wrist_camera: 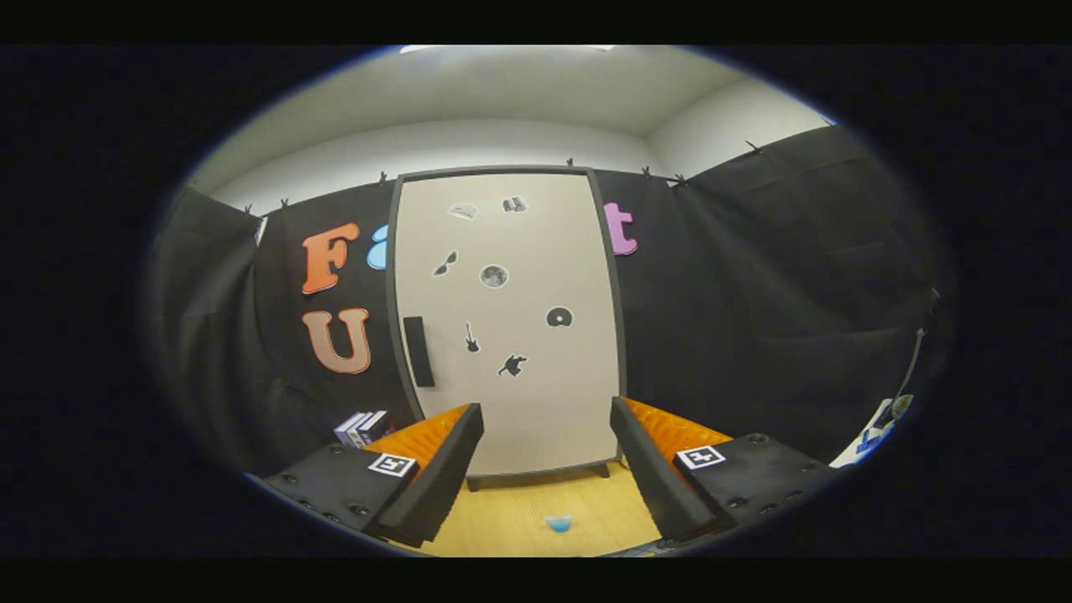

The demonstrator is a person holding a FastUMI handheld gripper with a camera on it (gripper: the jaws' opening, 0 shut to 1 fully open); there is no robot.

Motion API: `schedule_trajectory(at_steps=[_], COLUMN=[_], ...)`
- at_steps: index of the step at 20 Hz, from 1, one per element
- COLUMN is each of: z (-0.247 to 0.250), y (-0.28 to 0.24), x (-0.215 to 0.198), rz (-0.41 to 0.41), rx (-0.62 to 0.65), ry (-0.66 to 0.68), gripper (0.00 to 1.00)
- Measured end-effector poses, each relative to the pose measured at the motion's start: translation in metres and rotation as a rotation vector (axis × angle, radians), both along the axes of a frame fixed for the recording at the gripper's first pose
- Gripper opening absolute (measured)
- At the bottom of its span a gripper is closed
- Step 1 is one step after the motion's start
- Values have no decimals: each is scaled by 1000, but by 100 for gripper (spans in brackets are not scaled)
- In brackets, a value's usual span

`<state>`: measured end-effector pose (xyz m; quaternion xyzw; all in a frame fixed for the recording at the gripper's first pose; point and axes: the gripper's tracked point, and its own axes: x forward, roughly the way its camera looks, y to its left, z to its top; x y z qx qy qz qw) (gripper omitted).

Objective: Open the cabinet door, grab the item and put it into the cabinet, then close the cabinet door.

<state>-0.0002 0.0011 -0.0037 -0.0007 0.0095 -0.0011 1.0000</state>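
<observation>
Spread wide and gripping nothing, the gripper [546, 465] hangs over a wooden table [519, 511]; a small blue item [558, 523] lies between its fingers. Beyond stands the cabinet [507, 322], door shut, dark handle [418, 351] at its left edge, small boxes [362, 426] left of it.

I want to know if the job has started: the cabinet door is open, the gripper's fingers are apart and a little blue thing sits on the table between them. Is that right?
Not quite. In the gripper view the cabinet door is shut, not open. The rest holds: the gripper has its fingers apart, holding nothing, and the little blue thing sits on the wooden table between them.
</observation>
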Motion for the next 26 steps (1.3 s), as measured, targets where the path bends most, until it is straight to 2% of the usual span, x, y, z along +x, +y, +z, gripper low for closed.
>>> schedule_trajectory(at_steps=[6,14,24,26], z=[-5,4,-7,-13], y=[14,66,150,162], x=[4,27,108,132], rz=[22,124,222,228], rx=[-2,-3,-38,-38], ry=[14,11,83,109], gripper=[98,98,97,91])
